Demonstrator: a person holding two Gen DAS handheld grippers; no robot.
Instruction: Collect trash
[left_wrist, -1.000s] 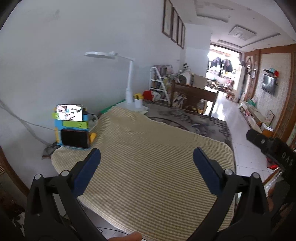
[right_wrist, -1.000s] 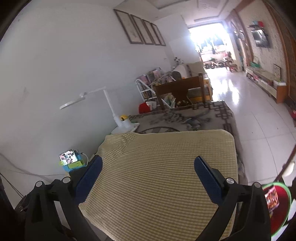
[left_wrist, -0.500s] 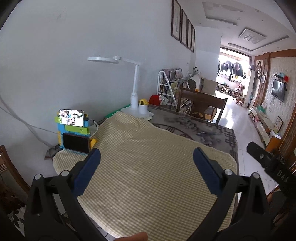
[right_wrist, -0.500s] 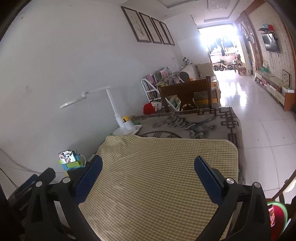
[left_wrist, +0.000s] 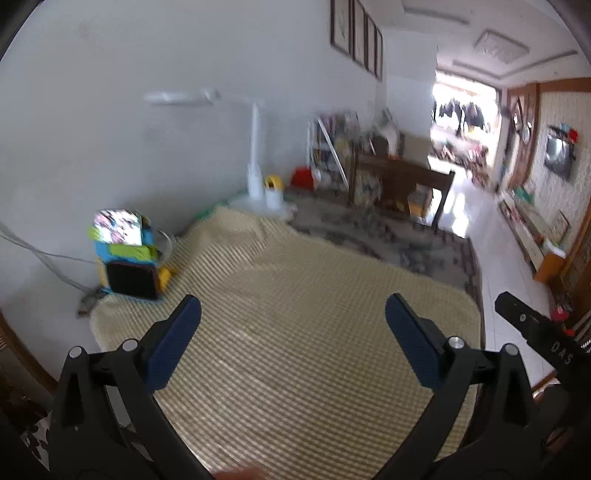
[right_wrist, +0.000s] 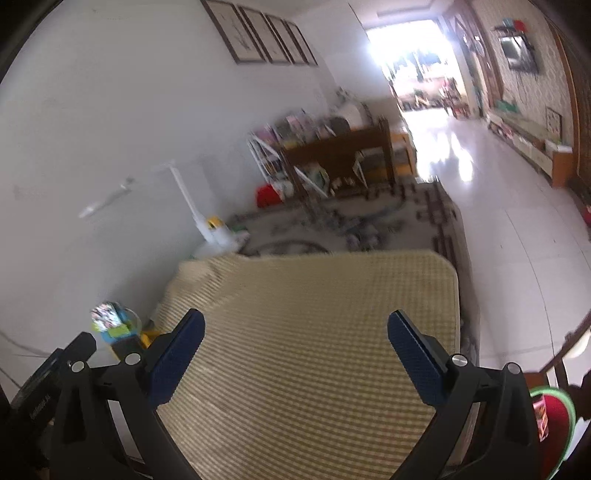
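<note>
both the left tool (left_wrist: 293, 325) and right tool (right_wrist: 295, 339) hang wide open and empty over the checked worktop cloth (right_wrist: 314, 314); no trash shows, so scan slowly before committing

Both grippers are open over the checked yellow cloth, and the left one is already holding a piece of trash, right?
Not quite. Both grippers are open over the checked yellow cloth, but the left gripper holds nothing: the left wrist view shows only bare cloth between its blue pads. The right gripper is empty too.
</note>
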